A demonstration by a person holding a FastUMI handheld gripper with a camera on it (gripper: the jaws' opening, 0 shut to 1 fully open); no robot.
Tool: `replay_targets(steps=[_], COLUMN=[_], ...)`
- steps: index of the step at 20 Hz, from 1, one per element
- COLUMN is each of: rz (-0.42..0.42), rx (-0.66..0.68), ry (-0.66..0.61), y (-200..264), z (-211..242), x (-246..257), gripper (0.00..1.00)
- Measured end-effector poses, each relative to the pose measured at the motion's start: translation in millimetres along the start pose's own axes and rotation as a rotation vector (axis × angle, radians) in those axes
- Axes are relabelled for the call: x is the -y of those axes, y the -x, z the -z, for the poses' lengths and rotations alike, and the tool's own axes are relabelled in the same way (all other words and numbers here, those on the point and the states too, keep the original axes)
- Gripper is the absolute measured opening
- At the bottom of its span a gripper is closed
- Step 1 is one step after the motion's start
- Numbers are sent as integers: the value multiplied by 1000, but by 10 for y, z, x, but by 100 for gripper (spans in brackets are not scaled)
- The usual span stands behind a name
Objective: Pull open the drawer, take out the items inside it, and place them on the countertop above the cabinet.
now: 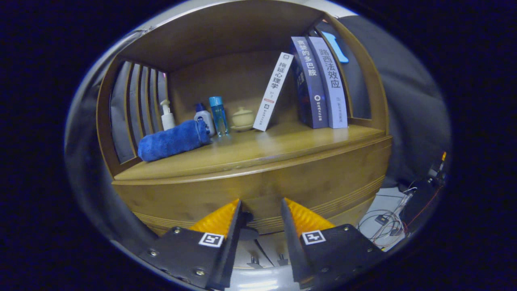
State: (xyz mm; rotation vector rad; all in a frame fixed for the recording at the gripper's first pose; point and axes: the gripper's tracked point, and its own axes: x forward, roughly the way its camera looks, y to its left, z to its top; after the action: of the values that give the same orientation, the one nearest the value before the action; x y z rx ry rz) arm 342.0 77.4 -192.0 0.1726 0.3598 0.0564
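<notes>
fingers of my hand-held gripper (pixel 261 220) stand apart with a modest gap and nothing pressed between them, tips right at the drawer front (pixel 258 190) – a dark knob (pixel 247 218) seems to sit just inside the left finger, though i can't tell if either finger touches it. drawer looks shut, so its items are hidden. above it the desk (pixel 282 147) carries a blue towel (pixel 173 139), bottles (pixel 218 115) and books (pixel 319 81). i'd centre on the knob, close firmly, then pull straight back – level, no twisting.
</notes>
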Motion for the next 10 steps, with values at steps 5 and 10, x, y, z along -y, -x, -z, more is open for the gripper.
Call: replay_targets(steps=[5,10], rz=[-60,-92], rx=[-31,-31], ry=[5,-24], y=[-18,-6], z=[23,68], x=[-19,-54], gripper=[65,65])
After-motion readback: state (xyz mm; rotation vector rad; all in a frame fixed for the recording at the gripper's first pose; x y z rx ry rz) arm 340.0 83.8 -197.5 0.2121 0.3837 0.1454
